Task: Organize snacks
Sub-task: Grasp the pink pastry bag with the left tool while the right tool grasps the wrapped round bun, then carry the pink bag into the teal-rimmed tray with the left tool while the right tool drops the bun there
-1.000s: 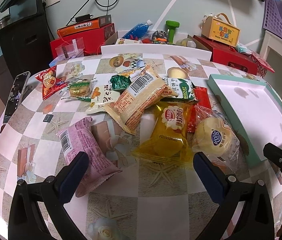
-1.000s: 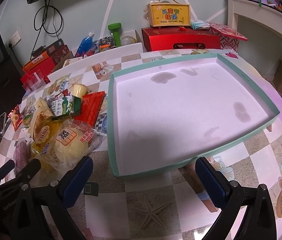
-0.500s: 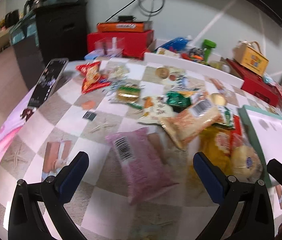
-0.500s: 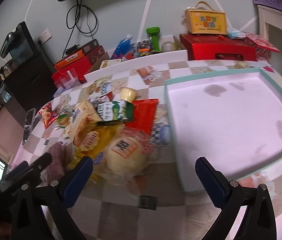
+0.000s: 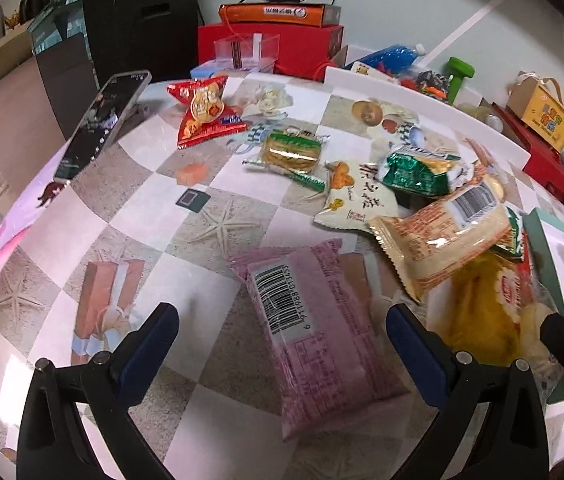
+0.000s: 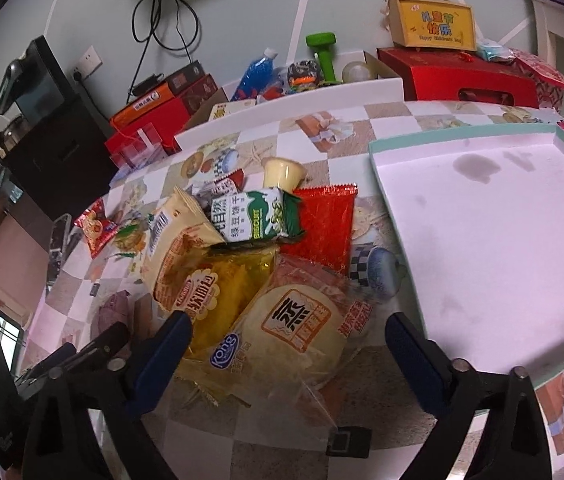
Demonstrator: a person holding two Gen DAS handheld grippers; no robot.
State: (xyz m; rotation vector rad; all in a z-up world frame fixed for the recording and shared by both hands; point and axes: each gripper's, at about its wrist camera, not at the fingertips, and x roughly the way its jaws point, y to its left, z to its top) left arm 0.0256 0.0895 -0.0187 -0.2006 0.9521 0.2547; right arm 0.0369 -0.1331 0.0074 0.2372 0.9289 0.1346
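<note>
Both views have swung toward the snack pile since the earlier frames: in the left wrist view the pink packet (image 5: pixel 322 336) now lies low in the centre, between the fingers, where a second ago it sat at the lower left, and in the right wrist view the tray (image 6: pixel 482 240) has slid to the right edge of the frame while the bun packet (image 6: pixel 298 332) has come to the lower centre.

Left hand-held gripper (image 5: pixel 282 340) stands open, its blue pads either side of the pink packet and clear of it; the packet lies flat on the counter (image 5: pixel 122 240), barcode up. To the right of it in that frame lie an orange biscuit packet (image 5: pixel 442 240) and a yellow packet (image 5: pixel 482 308), with a green packet (image 5: pixel 418 172) and a red packet (image 5: pixel 202 112) higher up. A phone (image 5: pixel 102 120) rests at the upper left.

Right hand-held gripper (image 6: pixel 288 348) is also open, though its jaws have just been closing a little; the bun packet lies between the pads, and whether the pads touch it cannot be told. The teal-rimmed tray holds nothing but stains.
</note>
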